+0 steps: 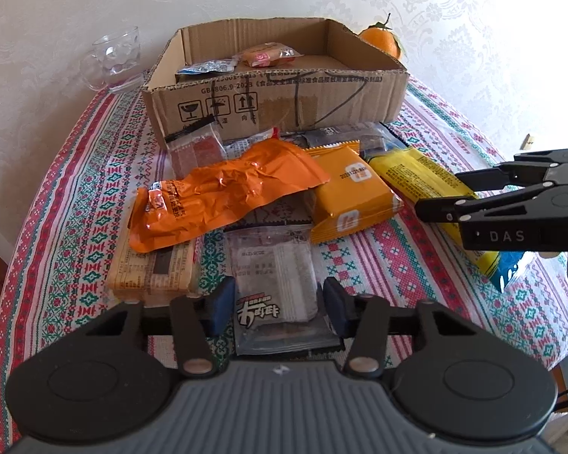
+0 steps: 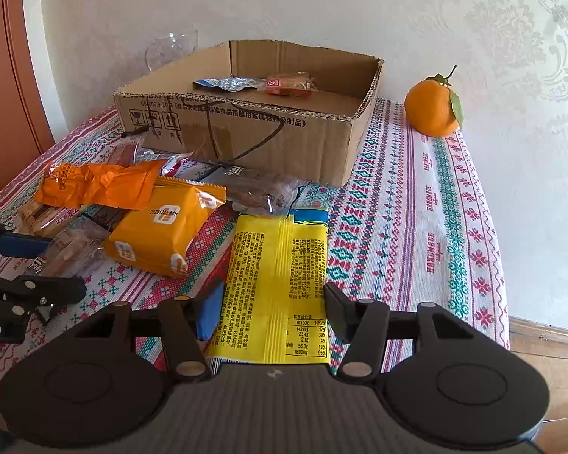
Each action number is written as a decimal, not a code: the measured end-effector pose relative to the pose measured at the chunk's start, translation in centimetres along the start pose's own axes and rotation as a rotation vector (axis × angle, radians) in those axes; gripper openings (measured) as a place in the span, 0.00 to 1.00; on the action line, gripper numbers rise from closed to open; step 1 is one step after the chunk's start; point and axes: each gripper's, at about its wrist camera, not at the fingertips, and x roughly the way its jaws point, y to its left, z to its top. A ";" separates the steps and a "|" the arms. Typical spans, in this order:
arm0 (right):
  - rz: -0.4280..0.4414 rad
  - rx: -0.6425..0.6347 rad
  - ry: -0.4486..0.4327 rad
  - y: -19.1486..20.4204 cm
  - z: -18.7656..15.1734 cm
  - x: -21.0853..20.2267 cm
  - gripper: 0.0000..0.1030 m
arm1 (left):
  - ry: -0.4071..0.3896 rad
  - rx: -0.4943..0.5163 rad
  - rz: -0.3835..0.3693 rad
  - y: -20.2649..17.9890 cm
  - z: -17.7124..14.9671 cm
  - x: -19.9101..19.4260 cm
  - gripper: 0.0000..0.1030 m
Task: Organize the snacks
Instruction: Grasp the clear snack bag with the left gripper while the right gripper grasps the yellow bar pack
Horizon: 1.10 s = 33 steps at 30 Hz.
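Observation:
A cardboard box [image 1: 276, 106] [image 2: 246, 140] stands at the back of the table with two snack packets [image 1: 246, 60] inside. Loose snacks lie in front of it: an orange pouch [image 1: 223, 193], an orange-yellow packet [image 1: 352, 196] [image 2: 159, 234], a yellow packet [image 1: 416, 174] [image 2: 280, 287] and a clear packet with dark print [image 1: 276, 283]. My left gripper [image 1: 276, 304] is open, its jaws on either side of the clear packet. My right gripper [image 2: 269, 314] is open, its jaws on either side of the yellow packet's near end; it also shows in the left wrist view [image 1: 447, 196].
A clear glass cup [image 1: 113, 56] stands left of the box. An orange with leaves [image 2: 433, 108] sits to its right by the wall. A patterned cloth [image 2: 416, 227] covers the table. More packets lie against the box front [image 1: 197, 147]. The table edge is close on the right.

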 end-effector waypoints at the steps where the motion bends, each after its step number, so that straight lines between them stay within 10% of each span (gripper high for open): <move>1: 0.001 -0.002 0.004 0.0 -0.1 -0.1 0.59 | 0.003 0.002 -0.002 0.0 0.0 -0.1 0.47; 26: -0.016 0.027 0.017 0.0 -1.4 -0.7 0.75 | 0.028 0.038 -0.046 -0.1 -0.6 -1.1 0.45; 33: -0.013 -0.021 0.031 0.5 -1.2 -1.2 0.59 | 0.037 0.048 -0.061 -0.2 -0.4 -1.5 0.45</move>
